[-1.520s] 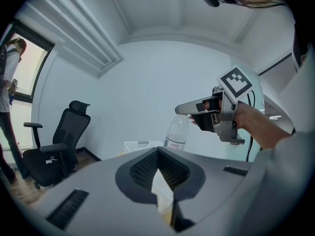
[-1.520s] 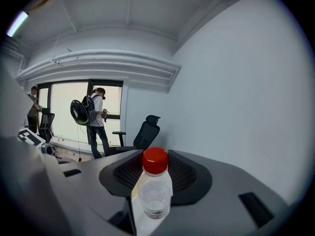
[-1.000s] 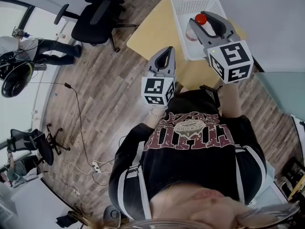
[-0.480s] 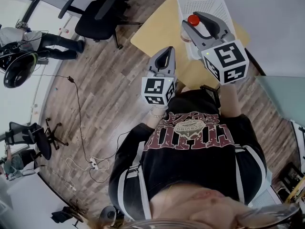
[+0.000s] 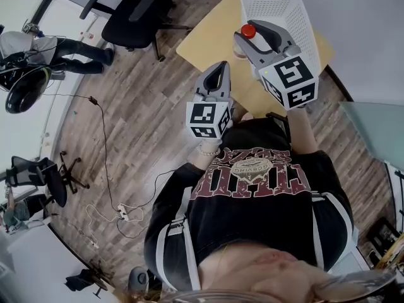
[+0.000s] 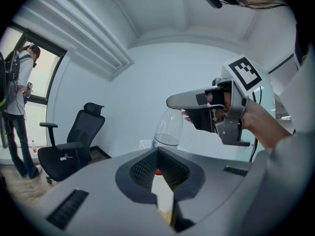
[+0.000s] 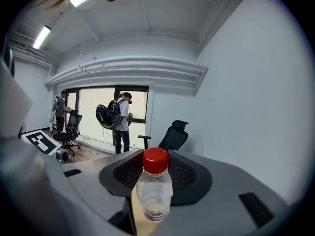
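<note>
**A:** What is closest to the viewer?

**B:** A person in a black printed shirt, seen from above, holding a gripper in each hand. The left gripper point(image 5: 216, 74) is on the person's side of the white basket point(image 5: 303, 24) and well left of it. Its jaws are drawn together to a thin slit with nothing between them. It looks idle, held low and back so it does not crowd the other hand.

**A:** And the other hand?

**B:** The right gripper point(image 5: 254, 33) is raised in the air at the basket's near left edge. Its jaws are clamped on the body of a clear plastic bottle point(image 7: 155, 193). The red cap point(image 7: 155, 160) sticks out past the jaw tips, pointing away from the person. Gripping the body rather than the narrow neck probably gives the pads more to press on. The bottle looks almost empty.

**A:** What is under the basket?

**B:** A yellow table point(image 5: 208, 36), with the basket at its far right end against the wall.

**A:** And beyond that?

**B:** A black office chair point(image 5: 136, 17) is on the wooden floor left of the basket. Farther left, two people point(image 7: 120, 117) stand by a bright window.
</note>
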Demonstrator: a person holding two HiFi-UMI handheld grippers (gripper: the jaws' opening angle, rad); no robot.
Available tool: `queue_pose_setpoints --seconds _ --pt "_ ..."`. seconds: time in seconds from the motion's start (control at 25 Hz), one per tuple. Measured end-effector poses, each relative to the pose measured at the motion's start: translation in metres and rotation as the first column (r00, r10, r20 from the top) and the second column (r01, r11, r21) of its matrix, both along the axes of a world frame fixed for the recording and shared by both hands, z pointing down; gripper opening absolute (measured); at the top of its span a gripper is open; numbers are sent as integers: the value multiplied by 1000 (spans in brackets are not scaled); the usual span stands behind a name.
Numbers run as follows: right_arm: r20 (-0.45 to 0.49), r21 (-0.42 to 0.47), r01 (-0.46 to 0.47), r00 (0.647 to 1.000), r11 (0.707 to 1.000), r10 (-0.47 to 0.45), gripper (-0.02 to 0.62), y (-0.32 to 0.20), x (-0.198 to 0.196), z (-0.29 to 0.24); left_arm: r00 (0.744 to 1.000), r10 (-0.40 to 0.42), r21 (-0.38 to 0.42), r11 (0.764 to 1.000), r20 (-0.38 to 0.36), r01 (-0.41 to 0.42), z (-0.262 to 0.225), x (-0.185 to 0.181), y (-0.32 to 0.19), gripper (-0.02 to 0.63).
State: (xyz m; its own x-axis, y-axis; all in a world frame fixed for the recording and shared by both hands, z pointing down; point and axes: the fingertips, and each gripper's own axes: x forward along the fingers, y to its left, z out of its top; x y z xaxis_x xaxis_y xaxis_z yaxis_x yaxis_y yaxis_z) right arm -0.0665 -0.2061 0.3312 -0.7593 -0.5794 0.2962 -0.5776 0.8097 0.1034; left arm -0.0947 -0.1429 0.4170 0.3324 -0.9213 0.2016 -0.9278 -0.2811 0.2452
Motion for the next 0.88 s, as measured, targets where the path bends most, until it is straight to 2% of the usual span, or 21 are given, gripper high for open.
queue_pose_setpoints --seconds 0.44,0.88 --pt "-31 -56 22 999 998 -24 166 5 -13 44 1000 0 1 1000 3 0 0 -4 3 46" --pt "-51 -127 4 999 992 -10 166 -1 -26 91 1000 -17 -9 1000 5 17 1 -22 6 46"
